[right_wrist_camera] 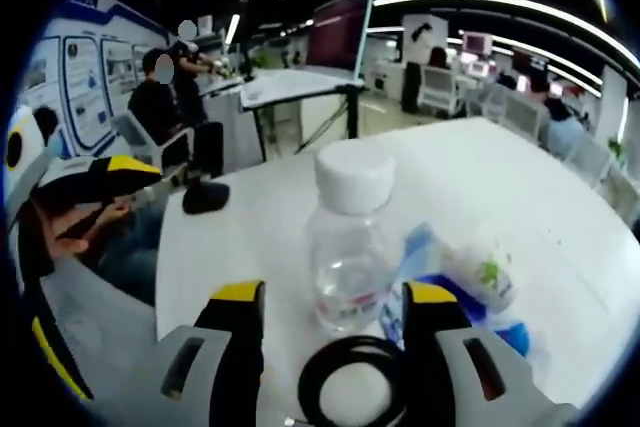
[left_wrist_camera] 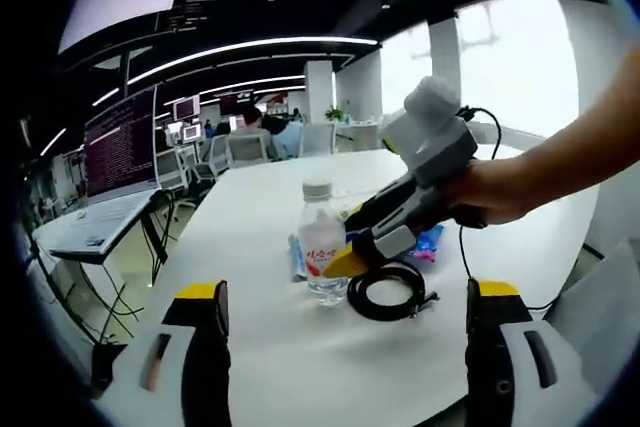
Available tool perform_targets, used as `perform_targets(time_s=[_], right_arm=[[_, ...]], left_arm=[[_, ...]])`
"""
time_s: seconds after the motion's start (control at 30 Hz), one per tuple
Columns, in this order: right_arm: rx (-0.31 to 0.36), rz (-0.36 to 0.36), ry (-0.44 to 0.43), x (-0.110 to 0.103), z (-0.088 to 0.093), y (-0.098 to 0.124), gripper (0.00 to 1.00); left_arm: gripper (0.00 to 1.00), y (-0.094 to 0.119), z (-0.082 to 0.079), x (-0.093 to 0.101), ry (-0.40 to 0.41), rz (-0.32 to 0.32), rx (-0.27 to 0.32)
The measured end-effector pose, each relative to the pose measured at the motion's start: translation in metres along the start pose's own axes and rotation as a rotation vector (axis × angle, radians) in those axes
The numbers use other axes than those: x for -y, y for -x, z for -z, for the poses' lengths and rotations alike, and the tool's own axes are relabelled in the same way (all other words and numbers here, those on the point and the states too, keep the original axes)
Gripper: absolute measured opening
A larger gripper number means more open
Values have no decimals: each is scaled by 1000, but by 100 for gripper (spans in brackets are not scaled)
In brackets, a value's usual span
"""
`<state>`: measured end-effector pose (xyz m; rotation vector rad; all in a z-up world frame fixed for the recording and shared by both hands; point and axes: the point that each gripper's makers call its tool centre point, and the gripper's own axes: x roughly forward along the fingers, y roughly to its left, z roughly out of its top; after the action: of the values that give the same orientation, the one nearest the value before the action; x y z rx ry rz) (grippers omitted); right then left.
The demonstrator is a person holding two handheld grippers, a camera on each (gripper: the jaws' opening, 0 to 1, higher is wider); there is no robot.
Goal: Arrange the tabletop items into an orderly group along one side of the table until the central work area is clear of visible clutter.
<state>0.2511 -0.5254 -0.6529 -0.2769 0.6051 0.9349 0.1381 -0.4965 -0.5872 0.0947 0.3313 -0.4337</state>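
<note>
1. An open office with strip lights, monitors and seated people surrounds a white table (left_wrist_camera: pixel 280 347). In the left gripper view the clutter sits mid-table, well apart from any edge.

2. The left gripper (left_wrist_camera: pixel 345 332) hangs back from the items, its jaws spread wide with nothing between them.

3. A clear water bottle (left_wrist_camera: pixel 322 244) with a white cap stands upright. Behind it lie blue-and-white snack packets (left_wrist_camera: pixel 428 240), and just beside its base a coiled black cable (left_wrist_camera: pixel 388 292).

4. The right gripper (left_wrist_camera: pixel 350 259) — held in a person's hand (left_wrist_camera: pixel 492 190) — has its yellow tips at the bottle's side.

5. In the right gripper view that gripper (right_wrist_camera: pixel 335 302) straddles the bottle (right_wrist_camera: pixel 349 247); the jaws stand either side of its base, but whether they press it I cannot tell.

6. Risk, as I judge it: the bottle looks nearly empty and light, so a low or off-centre squeeze may tip it onto the packets (right_wrist_camera: pixel 470 282), or the coil (right_wrist_camera: pixel 350 382) — lying right under the jaws — may snag and drag along.
</note>
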Motion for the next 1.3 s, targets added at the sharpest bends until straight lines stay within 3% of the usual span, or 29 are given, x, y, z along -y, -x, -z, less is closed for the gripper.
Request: perform_targets(time_s=[0.13,0.4,0.57,0.87,1.17,1.3], right_arm=[[-2,-4,-9,1,0,-3,52],[-8,-11,-18,9,3,-13,52],[-8,-5,-37,13,6,-17,52],[-13,-11,-27,15,10,-26,51],[-15,-26,-8,13,10,-30,46],[-8,-26,-20,18,9,-29,38]], left_arm=[[100,7,1,4,-48,4,-15],[100,22,-2,9,-27,13,2],[100,30,5,15,-54,16,-20],[100,40,6,18,-13,27,4],[100,44,17,30,-18,59,-24],[100,48,25,32,-9,61,-34]])
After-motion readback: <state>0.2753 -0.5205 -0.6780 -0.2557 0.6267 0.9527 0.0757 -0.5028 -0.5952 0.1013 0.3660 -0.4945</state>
